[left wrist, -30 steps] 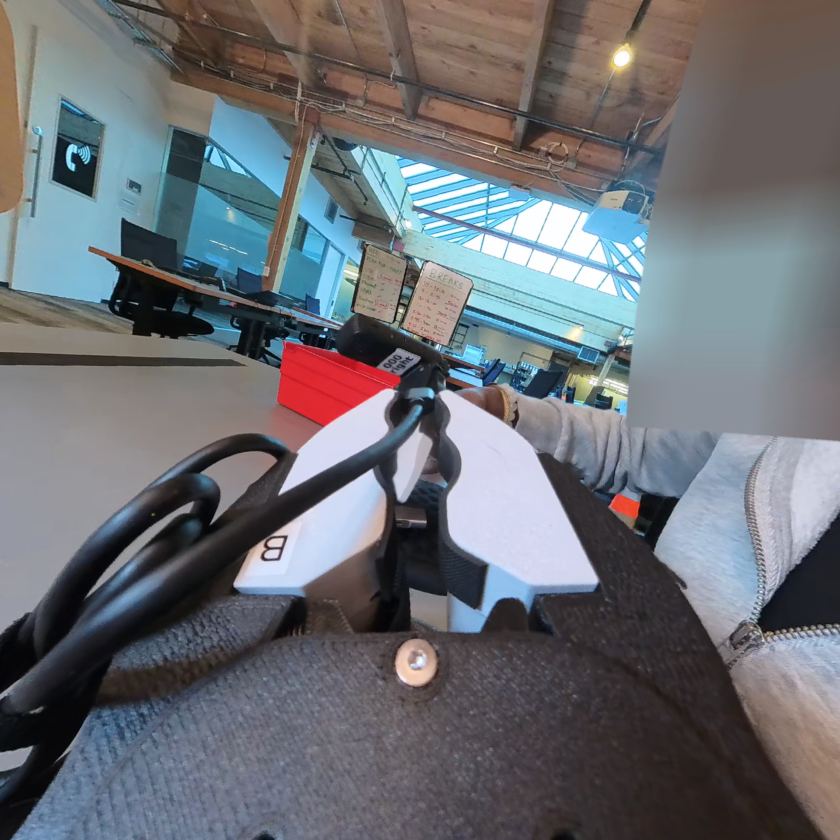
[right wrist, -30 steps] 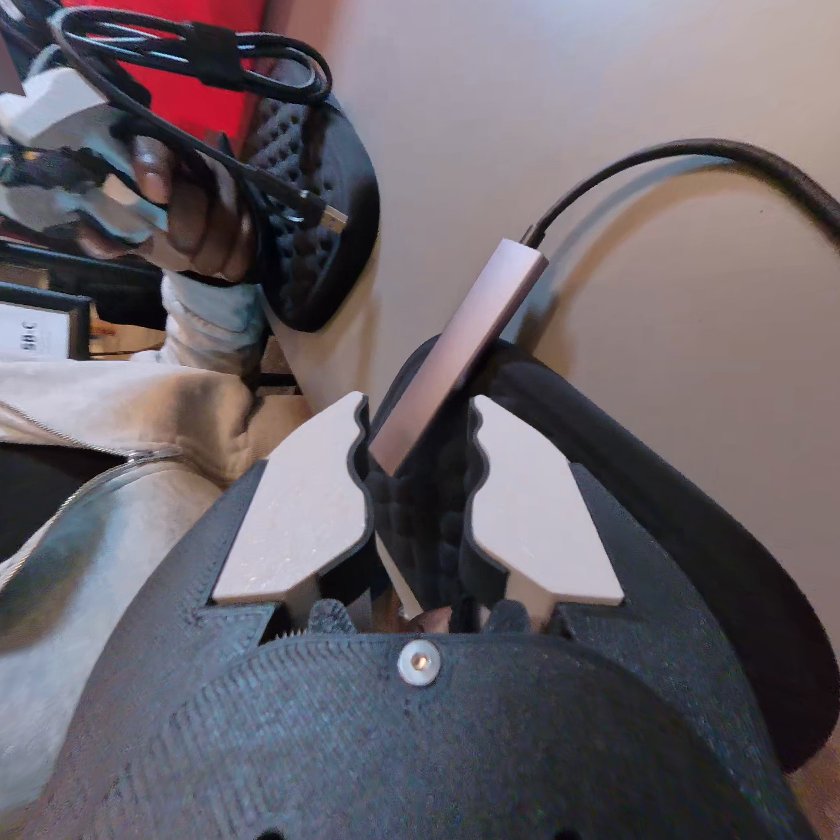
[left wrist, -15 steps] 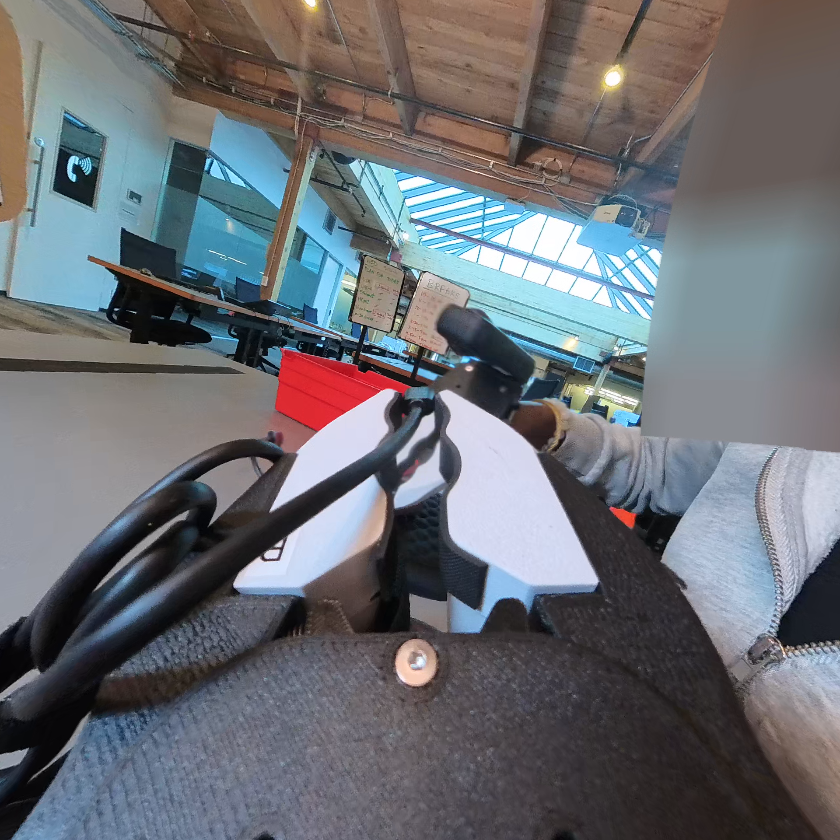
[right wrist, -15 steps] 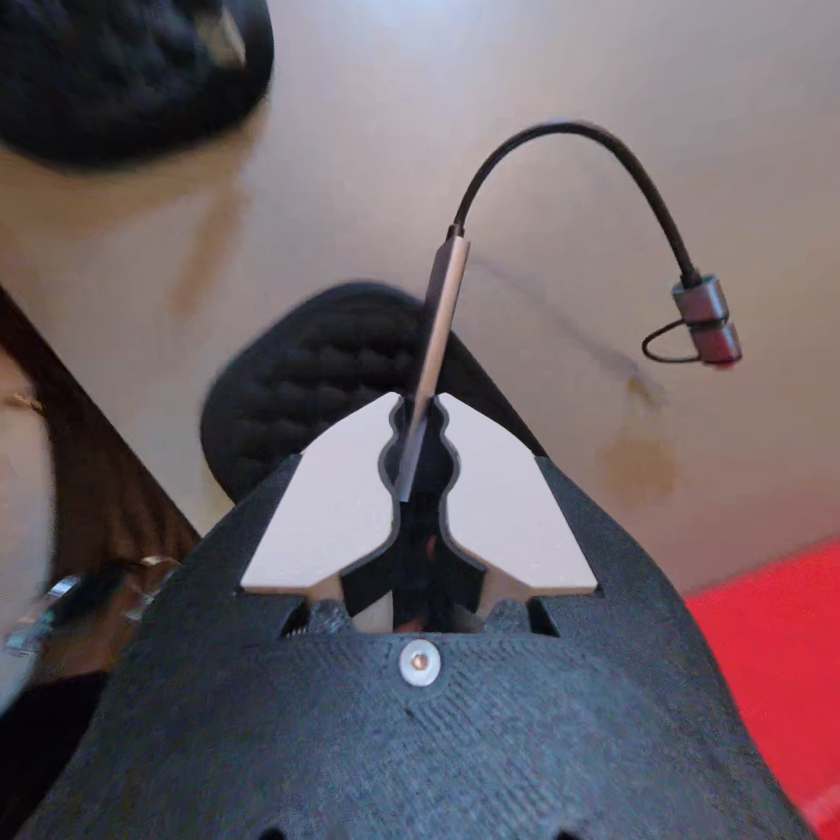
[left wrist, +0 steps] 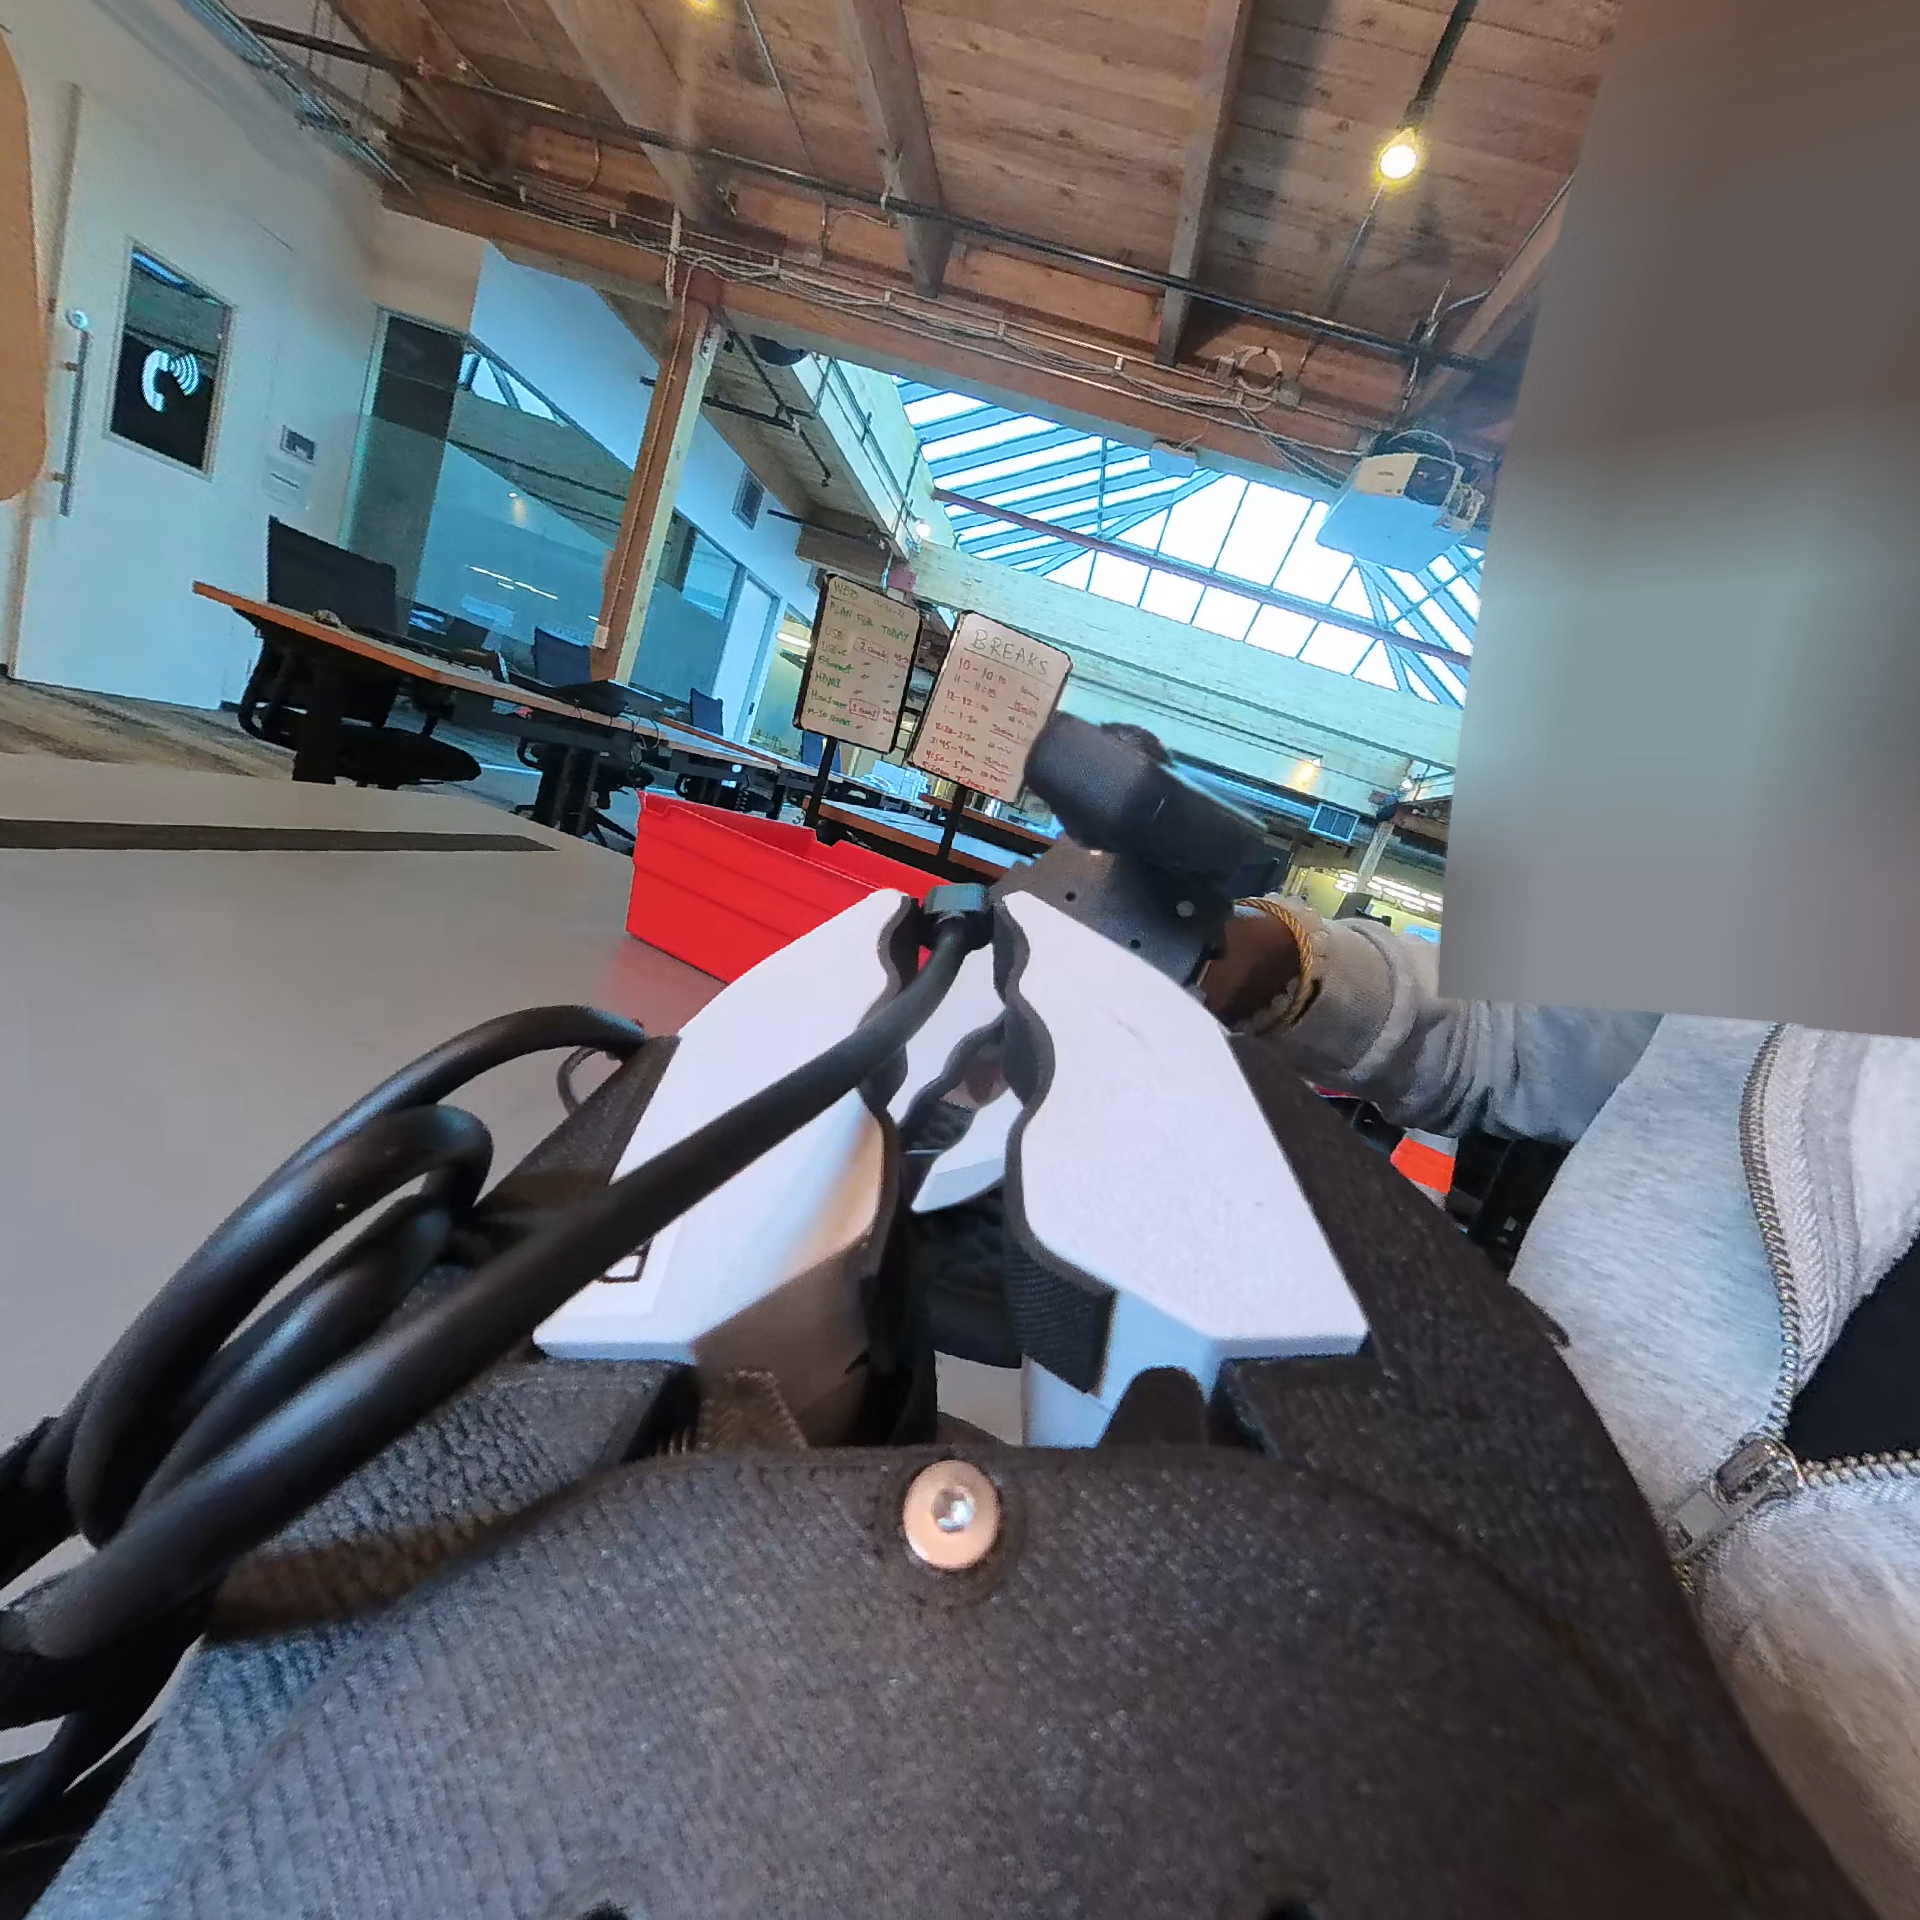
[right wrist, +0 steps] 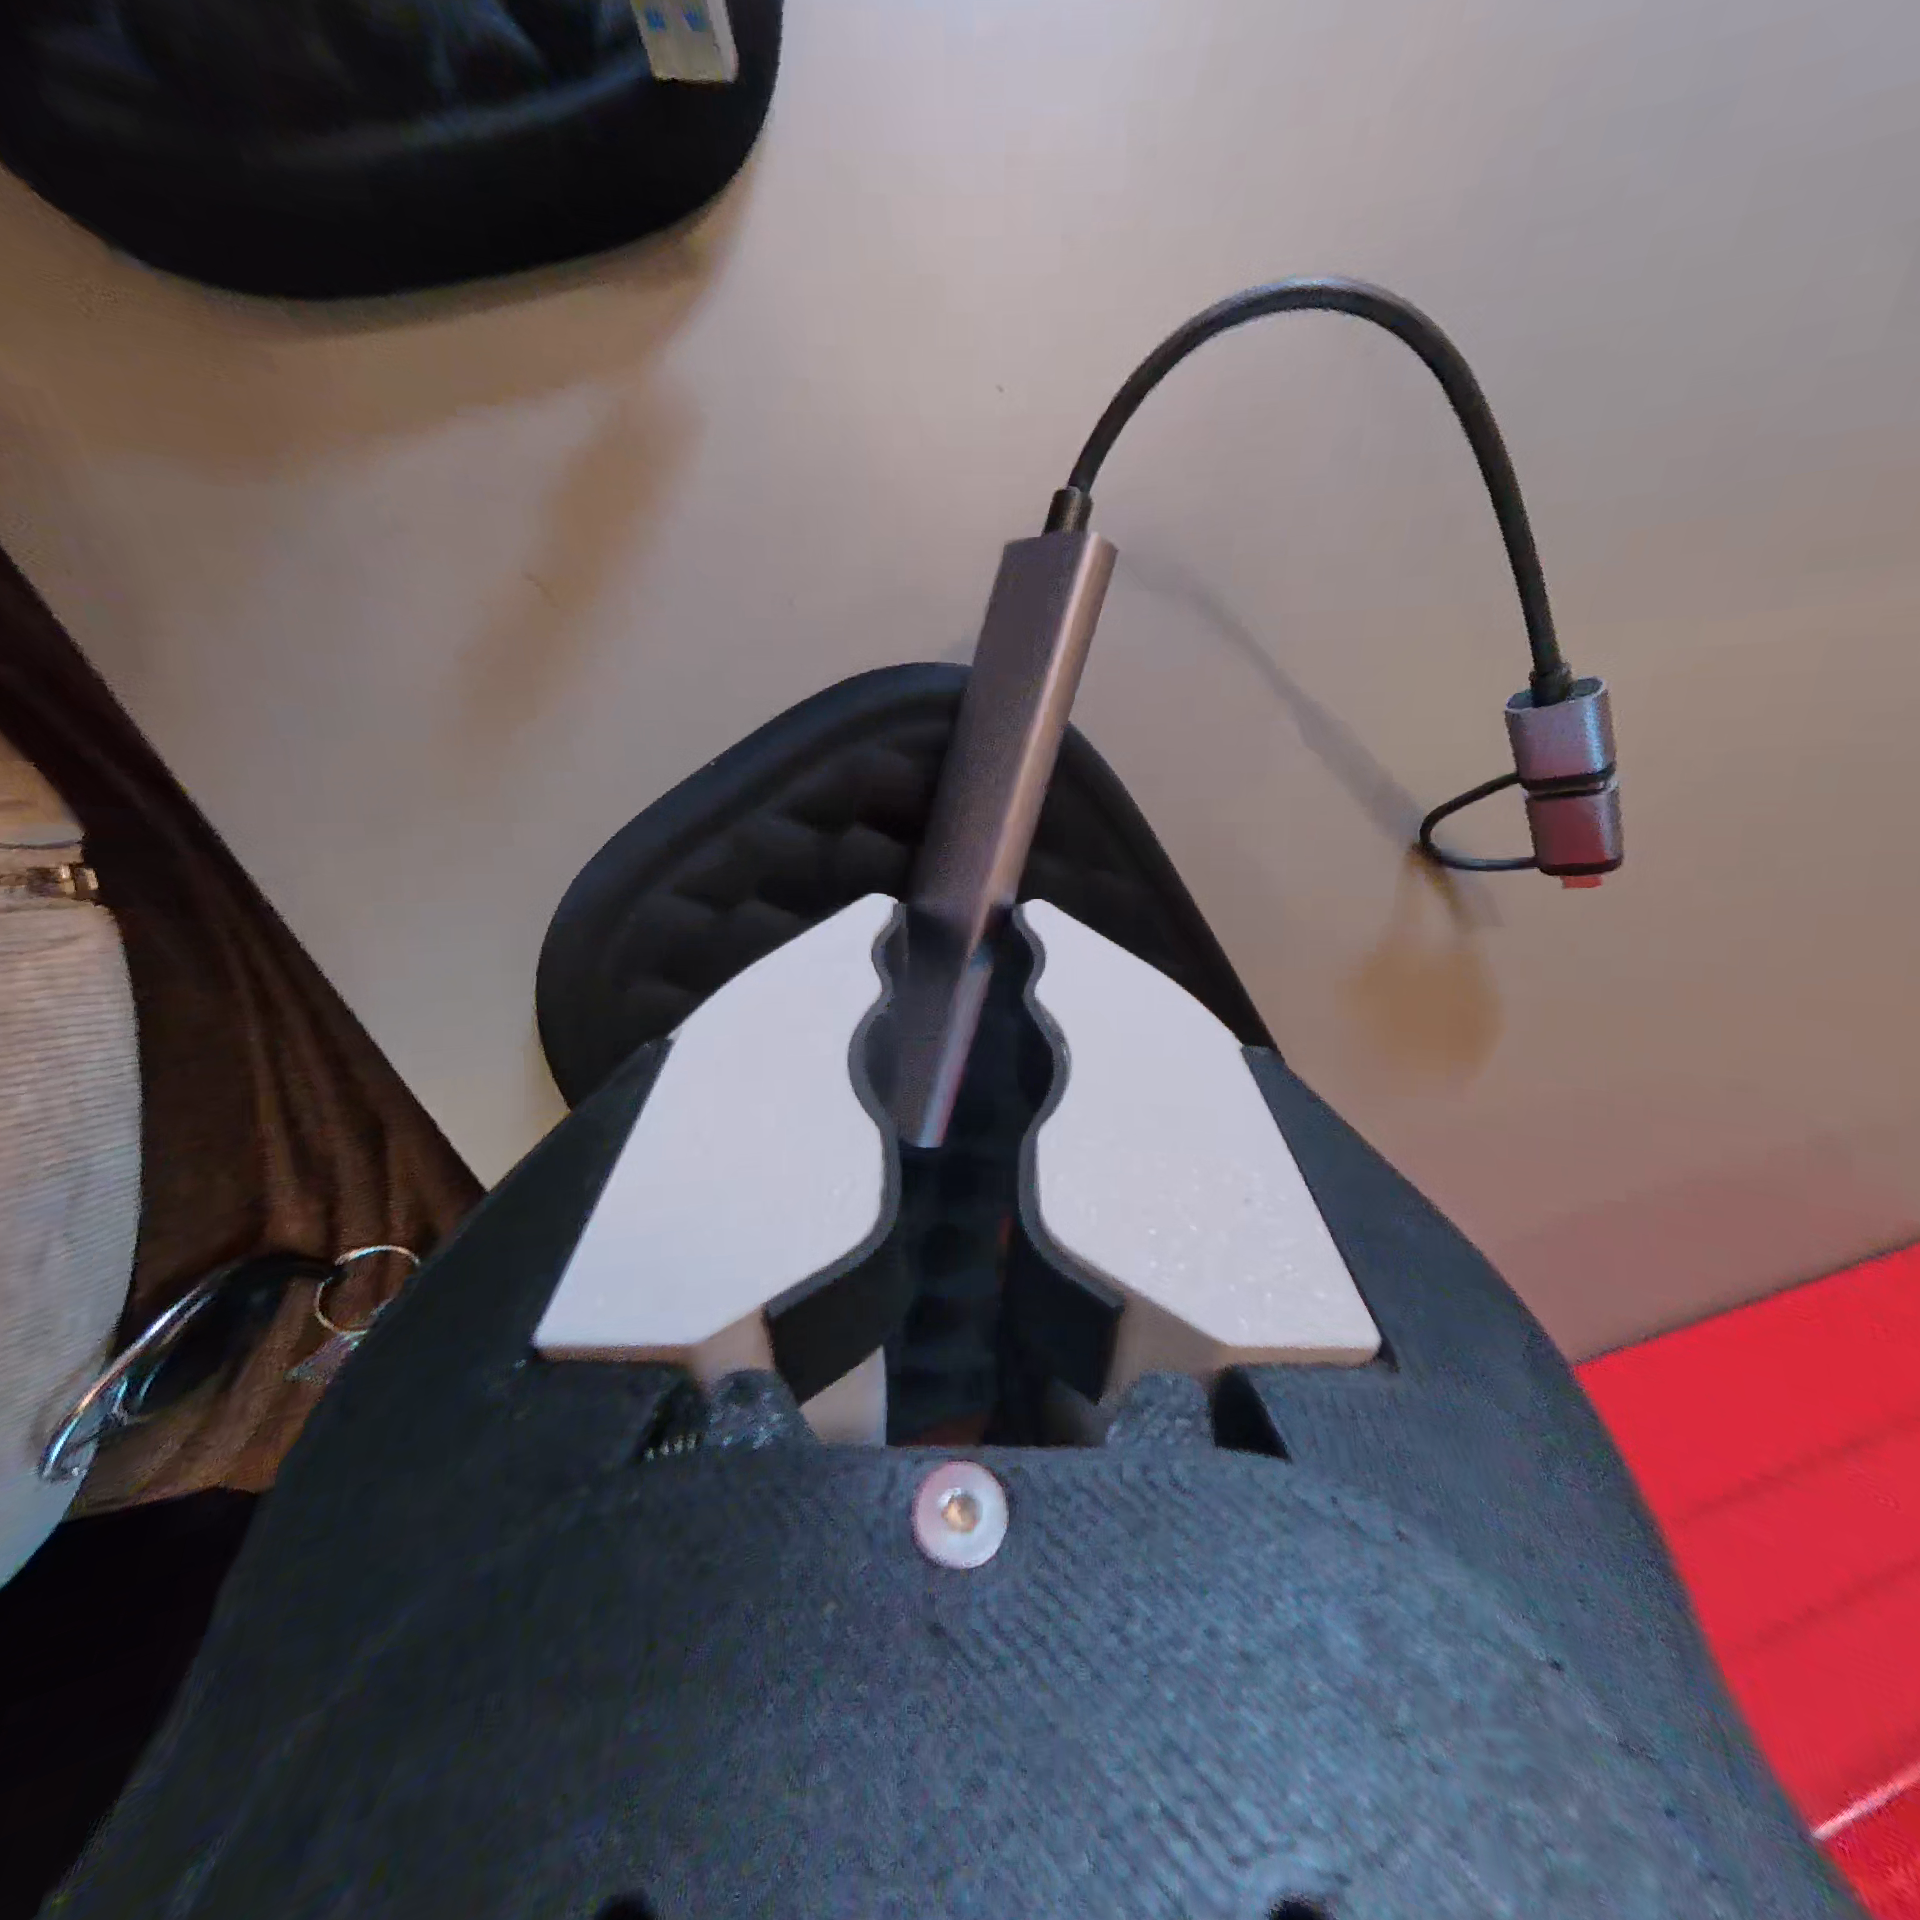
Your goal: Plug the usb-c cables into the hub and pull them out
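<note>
My left gripper [left wrist: 954, 914] is shut on the plug end of a black cable [left wrist: 343, 1226]; the cable runs back over the left finger and coils at the lower left. My right gripper [right wrist: 956, 914] is shut on a slim grey metal hub [right wrist: 1023, 727], which sticks up and forward from the jaws above the beige table [right wrist: 416, 540]. The hub's own short black lead [right wrist: 1351, 312] curves right and ends in a grey plug with adapter [right wrist: 1564, 774]. The other gripper's black body [left wrist: 1132, 800] shows beyond my left fingertips, held by a hand. No cable is in the hub.
A red bin [left wrist: 748, 883] stands on the table ahead in the left wrist view; it also shows in the right wrist view [right wrist: 1766, 1455] at the lower right. A black padded piece [right wrist: 364, 145] with a silver plug tip [right wrist: 686, 42] is top left. A person's grey zip jacket [left wrist: 1714, 1299] is right.
My right gripper swung away from the left gripper and turned down over the table, closing tighter on the hub. In the left wrist view the other gripper rose and moved right.
</note>
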